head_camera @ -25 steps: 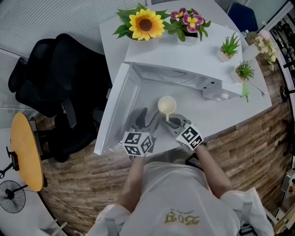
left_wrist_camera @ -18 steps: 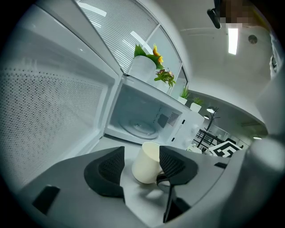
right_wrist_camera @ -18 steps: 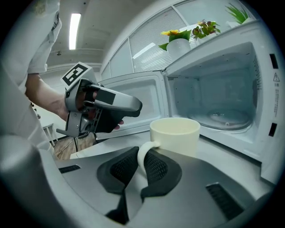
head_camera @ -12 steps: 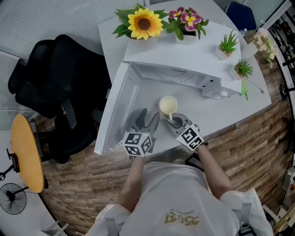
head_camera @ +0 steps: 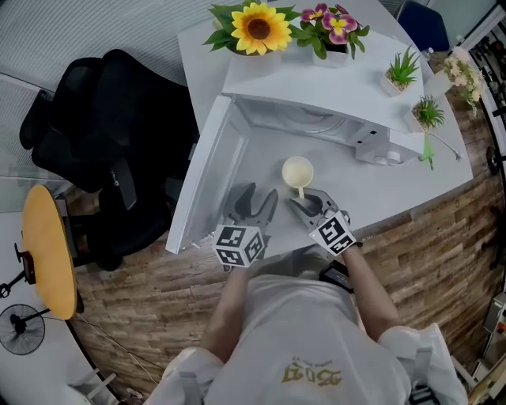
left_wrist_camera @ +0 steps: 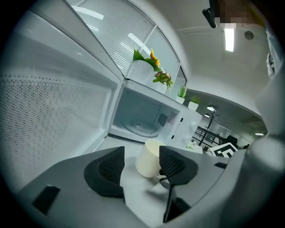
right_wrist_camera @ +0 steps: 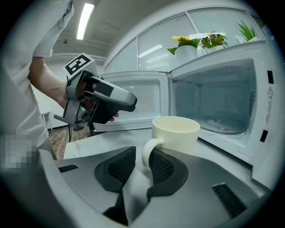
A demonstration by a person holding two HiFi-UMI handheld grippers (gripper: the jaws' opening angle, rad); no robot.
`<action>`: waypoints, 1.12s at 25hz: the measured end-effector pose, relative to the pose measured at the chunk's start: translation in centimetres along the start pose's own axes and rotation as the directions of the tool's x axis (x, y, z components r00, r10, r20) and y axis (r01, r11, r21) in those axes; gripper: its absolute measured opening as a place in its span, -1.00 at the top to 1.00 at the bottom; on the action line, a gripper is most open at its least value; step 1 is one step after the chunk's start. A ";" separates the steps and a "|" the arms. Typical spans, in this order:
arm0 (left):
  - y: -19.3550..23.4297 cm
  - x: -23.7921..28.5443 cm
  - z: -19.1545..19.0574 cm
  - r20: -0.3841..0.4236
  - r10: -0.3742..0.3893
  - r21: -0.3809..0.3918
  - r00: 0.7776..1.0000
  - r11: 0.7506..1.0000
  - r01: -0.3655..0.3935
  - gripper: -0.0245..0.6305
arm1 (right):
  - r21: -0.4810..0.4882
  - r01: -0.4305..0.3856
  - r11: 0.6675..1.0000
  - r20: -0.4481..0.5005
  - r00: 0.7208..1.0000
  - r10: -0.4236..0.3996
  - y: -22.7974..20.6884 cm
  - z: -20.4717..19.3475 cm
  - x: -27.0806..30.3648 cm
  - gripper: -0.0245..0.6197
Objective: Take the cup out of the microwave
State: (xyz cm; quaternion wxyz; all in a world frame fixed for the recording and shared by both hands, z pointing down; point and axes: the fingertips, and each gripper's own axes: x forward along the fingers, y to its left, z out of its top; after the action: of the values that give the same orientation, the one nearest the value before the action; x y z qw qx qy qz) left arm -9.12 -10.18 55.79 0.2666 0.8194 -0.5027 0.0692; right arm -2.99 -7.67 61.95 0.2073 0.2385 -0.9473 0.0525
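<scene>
The cream cup [head_camera: 297, 171] stands upright on the white table [head_camera: 395, 190], outside and in front of the open microwave [head_camera: 316, 87]. My right gripper [head_camera: 305, 205] is just behind it; its jaws are opening, with the cup's handle [right_wrist_camera: 148, 153] between the pads and a gap on the left side. In the right gripper view the cup [right_wrist_camera: 176, 133] sits right past my right gripper [right_wrist_camera: 139, 167]. My left gripper [head_camera: 254, 199] hovers beside it, open and empty. In the left gripper view the cup [left_wrist_camera: 149, 158] shows beyond my left gripper [left_wrist_camera: 141, 167].
The microwave door [head_camera: 207, 178] stands swung open at the left. On top are a sunflower pot [head_camera: 259, 28] and pink flowers [head_camera: 332, 24]; small green plants [head_camera: 429, 115] stand at the right. A black office chair [head_camera: 103, 142] and a round yellow stool [head_camera: 47, 253] are left of the table.
The right gripper's jaws have spread apart around the cup's handle. The cup stays standing on the table. The left gripper has kept still.
</scene>
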 end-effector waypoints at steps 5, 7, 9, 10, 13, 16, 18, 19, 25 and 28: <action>0.1 -0.3 0.1 0.006 0.002 0.003 1.000 1.000 -0.002 0.17 | 0.008 0.011 1.000 -0.017 1.000 -0.011 -0.3 -0.7 -0.4 0.64; 0.3 -0.4 0.1 0.008 0.006 0.002 1.000 1.000 -0.006 0.17 | 0.002 0.010 1.000 -0.033 0.999 -0.010 -0.3 -1.0 -0.5 0.63; 0.3 -0.4 0.1 0.009 0.006 0.001 1.000 1.000 -0.006 0.17 | -0.001 0.010 1.000 -0.053 0.999 -0.010 -0.2 -1.4 -0.8 0.61; 0.2 -0.3 0.2 0.010 0.005 0.001 1.000 1.000 -0.005 0.17 | 0.002 0.013 1.000 -0.060 0.998 -0.013 -0.3 -1.6 -1.0 0.60; 0.0 -0.1 0.5 0.016 0.000 0.002 1.000 1.000 0.000 0.17 | 0.016 0.036 0.999 -0.067 0.997 -0.034 -0.8 -1.7 -1.9 0.60; -0.3 0.0 1.0 0.024 -0.006 0.005 1.000 1.000 0.006 0.17 | 0.014 0.053 0.999 -0.066 0.996 -0.051 -1.2 -1.3 -2.8 0.61; -0.5 -0.2 1.2 0.029 -0.009 0.009 1.000 1.000 0.008 0.17 | 0.026 0.070 0.997 -0.060 0.996 -0.068 -1.3 -1.0 -3.4 0.61; -0.7 -0.2 1.3 0.032 -0.010 0.010 0.999 1.000 0.010 0.17 | 0.043 0.083 0.996 -0.050 0.995 -0.081 -1.5 -0.6 -3.8 0.61; -2.1 -0.5 2.6 0.061 -0.031 0.044 0.998 0.999 0.029 0.17 | 0.249 0.182 0.951 0.093 0.973 -0.210 -4.2 2.9 -6.5 0.62; -3.0 -1.0 3.2 0.070 -0.046 0.076 0.996 0.996 0.041 0.22 | 0.226 0.225 0.948 0.119 0.959 -0.256 -4.3 4.9 -7.7 0.65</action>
State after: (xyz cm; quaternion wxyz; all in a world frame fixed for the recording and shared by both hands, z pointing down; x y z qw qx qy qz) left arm -7.50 -9.90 51.60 0.2193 0.8414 -0.4910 0.0526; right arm 3.40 -9.16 54.26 0.1157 0.3762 -0.9128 0.1089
